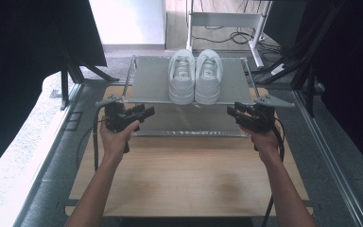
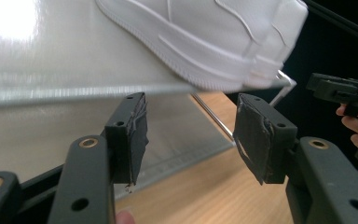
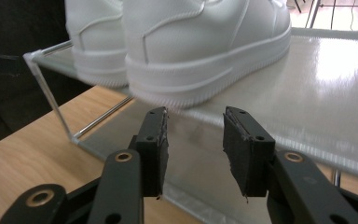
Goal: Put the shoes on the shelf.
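Two white sneakers (image 1: 194, 75) stand side by side, heels toward me, on the top shelf of a low metal rack (image 1: 146, 85). My left gripper (image 1: 146, 112) hovers at the shelf's front left, pointing right, open with nothing between its pads. My right gripper (image 1: 234, 111) sits at the shelf's front right, pointing left, also open and empty. In the left gripper view the sneakers' (image 2: 214, 37) soles overhang the shelf edge above the left gripper (image 2: 191, 135). Just beyond my right gripper (image 3: 195, 149), the right gripper view shows the nearest sneaker's heel (image 3: 200, 51).
The rack stands at the far side of a wooden table (image 1: 189, 175); its lower shelf (image 1: 189, 123) is bare. Black cables trail from both grippers. A white desk frame (image 1: 227, 21) and floor cables lie behind the table. Dark curtains flank both sides.
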### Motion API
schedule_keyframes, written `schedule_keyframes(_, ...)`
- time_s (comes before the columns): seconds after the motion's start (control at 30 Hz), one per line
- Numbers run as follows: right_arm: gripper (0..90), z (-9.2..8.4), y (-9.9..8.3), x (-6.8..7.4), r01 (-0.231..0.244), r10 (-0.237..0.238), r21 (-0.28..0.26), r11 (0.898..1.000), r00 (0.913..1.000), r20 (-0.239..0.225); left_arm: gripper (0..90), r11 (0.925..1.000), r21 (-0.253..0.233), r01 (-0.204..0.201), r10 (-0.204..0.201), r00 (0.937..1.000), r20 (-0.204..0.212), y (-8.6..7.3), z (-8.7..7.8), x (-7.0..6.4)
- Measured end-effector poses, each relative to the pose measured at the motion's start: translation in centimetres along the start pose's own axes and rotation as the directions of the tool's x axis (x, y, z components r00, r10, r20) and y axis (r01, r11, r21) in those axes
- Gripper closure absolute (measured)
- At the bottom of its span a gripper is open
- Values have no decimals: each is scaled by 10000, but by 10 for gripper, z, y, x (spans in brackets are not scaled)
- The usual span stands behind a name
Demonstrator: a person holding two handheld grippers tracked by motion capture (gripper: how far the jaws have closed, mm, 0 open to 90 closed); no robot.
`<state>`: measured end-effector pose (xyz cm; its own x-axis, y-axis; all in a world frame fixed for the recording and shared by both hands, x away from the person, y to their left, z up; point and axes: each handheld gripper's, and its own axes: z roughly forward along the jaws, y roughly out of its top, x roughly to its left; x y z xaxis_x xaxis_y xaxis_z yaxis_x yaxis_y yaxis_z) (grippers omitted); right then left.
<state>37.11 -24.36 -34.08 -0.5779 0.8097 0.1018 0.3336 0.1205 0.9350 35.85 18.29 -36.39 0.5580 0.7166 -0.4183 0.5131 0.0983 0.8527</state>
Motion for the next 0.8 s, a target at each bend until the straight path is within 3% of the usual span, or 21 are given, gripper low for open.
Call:
schedule_keyframes(0.2,568,-14,-36,3,-200,194,-141,9997,9989,-433,429,9975,523,-479,474,9988,115,-25,-12,-3)
schedule_keyframes(0.4,553,-23,-73,0,-353,350,-38,9994,9972,-667,424,9963,789,-347,342,9994,76,-55,-23,1)
schedule_keyframes(0.47,544,-24,-80,-3,-309,326,289,9991,9975,-632,423,9964,797,-289,288,9996,25,-64,-26,2)
schedule_keyframes(0.6,542,-26,-89,-4,-533,552,345,9980,9968,-575,420,9958,900,-169,167,9999,35,-70,-28,4)
schedule_keyframes(0.8,508,-24,-94,2,-55,74,379,9993,9988,-494,416,9960,820,-346,333,9993,165,-71,-28,-2)
